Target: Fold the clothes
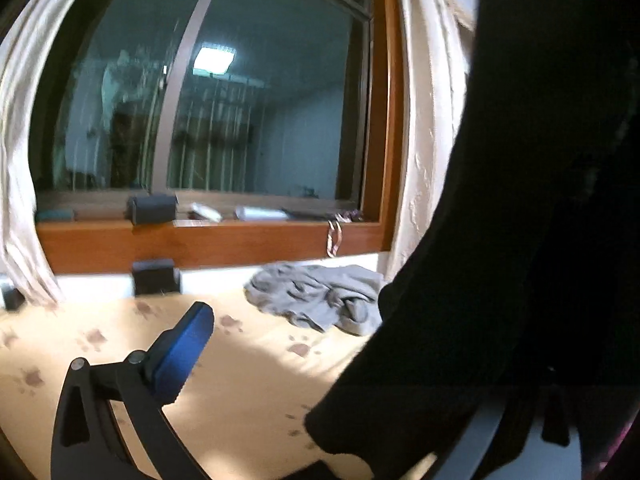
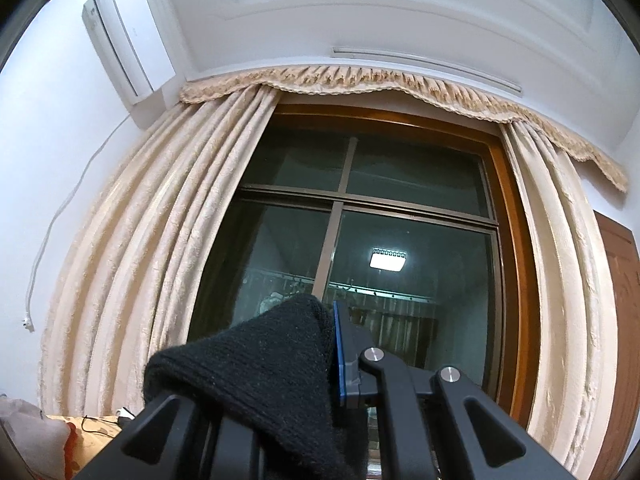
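My right gripper (image 2: 334, 360) is tilted up toward the window (image 2: 360, 240), jaws clamped nearly closed on a corner of the black knit garment (image 2: 256, 376). The knit bunches over the left finger and presses against the blue pad (image 2: 339, 356) of the right one.

My left gripper (image 1: 320, 360) stands wide, nothing between the jaws. I see only its left finger with the blue pad (image 1: 180, 352); the other is hidden behind the hanging black cloth (image 1: 520, 240), which fills the right side of the left wrist view and drapes down past the bedspread (image 1: 240, 380).

A crumpled grey garment (image 1: 320, 296) lies on the paw-print bedspread below the wooden windowsill (image 1: 208, 240), near the right-hand curtain (image 1: 432, 120). Left view is somewhat blurred.
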A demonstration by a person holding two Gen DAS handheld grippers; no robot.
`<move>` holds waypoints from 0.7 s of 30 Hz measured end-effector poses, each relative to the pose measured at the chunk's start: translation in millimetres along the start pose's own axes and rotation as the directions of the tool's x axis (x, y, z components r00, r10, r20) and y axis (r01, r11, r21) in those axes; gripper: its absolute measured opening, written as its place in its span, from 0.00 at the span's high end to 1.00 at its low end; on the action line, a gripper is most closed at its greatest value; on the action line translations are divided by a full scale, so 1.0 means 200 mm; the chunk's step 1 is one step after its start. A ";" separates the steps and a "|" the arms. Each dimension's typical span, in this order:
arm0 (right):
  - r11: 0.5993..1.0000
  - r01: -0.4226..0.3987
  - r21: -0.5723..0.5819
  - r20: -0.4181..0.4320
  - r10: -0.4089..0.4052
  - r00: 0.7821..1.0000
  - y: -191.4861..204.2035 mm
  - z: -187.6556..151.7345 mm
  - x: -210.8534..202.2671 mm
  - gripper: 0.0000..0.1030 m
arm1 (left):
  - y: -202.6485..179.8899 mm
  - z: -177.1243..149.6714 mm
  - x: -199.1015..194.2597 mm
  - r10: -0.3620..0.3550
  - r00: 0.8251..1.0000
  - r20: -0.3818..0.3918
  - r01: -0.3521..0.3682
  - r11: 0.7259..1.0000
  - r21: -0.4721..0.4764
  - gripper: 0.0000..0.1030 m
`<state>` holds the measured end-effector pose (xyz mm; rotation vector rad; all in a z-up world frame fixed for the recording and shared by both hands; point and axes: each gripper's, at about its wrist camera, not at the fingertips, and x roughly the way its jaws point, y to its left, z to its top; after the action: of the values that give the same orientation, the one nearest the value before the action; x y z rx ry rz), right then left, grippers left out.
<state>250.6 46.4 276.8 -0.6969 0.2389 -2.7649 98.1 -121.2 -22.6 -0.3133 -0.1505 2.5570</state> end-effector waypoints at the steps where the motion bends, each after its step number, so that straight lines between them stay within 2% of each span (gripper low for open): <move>1: 1.000 -0.001 -0.004 0.004 0.001 1.000 0.01 0.00 -0.01 0.90 | 0.01 0.00 0.01 -0.013 1.000 -0.023 0.013 0.999 -0.038 0.49; 2: 1.000 0.000 -0.008 0.008 0.000 1.000 0.01 0.01 -0.02 0.90 | 0.03 0.00 0.03 -0.028 0.999 -0.047 0.024 0.997 -0.080 0.66; 3: 1.000 0.000 -0.011 0.011 0.000 1.000 0.01 0.01 -0.02 0.90 | 0.04 0.01 0.04 -0.044 0.997 -0.070 0.035 0.992 -0.121 0.90; 5: 1.000 0.002 -0.020 0.014 -0.002 1.000 0.01 0.02 -0.04 0.90 | 0.09 0.02 0.02 -0.050 0.997 -0.057 0.039 0.982 -0.184 0.91; 9: 0.998 0.034 -0.050 0.030 -0.032 0.999 0.00 0.01 -0.07 0.90 | 0.22 0.13 -0.20 0.048 0.996 0.070 -0.029 0.968 -0.249 0.92; 10: 0.998 0.041 -0.050 0.034 -0.039 0.999 -0.01 0.01 -0.08 0.90 | 0.27 0.17 -0.27 0.079 0.990 0.113 -0.045 0.961 -0.273 0.92; 12: 0.998 0.052 -0.040 0.039 -0.051 0.998 -0.04 0.01 -0.09 0.90 | 0.34 0.26 -0.47 0.153 0.964 0.218 -0.079 0.946 -0.315 0.92; 14: 0.998 0.055 -0.023 0.036 -0.054 0.998 -0.07 0.01 -0.09 0.90 | 0.40 0.35 -0.69 0.226 0.918 0.327 -0.103 0.929 -0.354 0.92; 18: 0.999 0.032 -0.015 0.019 -0.032 0.999 -0.06 0.00 -0.06 0.90 | 0.40 0.50 -1.11 0.334 0.790 0.514 -0.138 0.914 -0.382 0.92; 21: 1.000 0.009 -0.023 0.033 -0.008 0.999 -0.03 0.01 -0.06 0.90 | 0.31 0.60 -1.42 0.385 0.665 0.640 -0.184 0.915 -0.359 0.92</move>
<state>261.0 55.7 274.1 -0.7494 0.2618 -2.7604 268.4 -332.5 137.3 0.6304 -0.7965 2.8387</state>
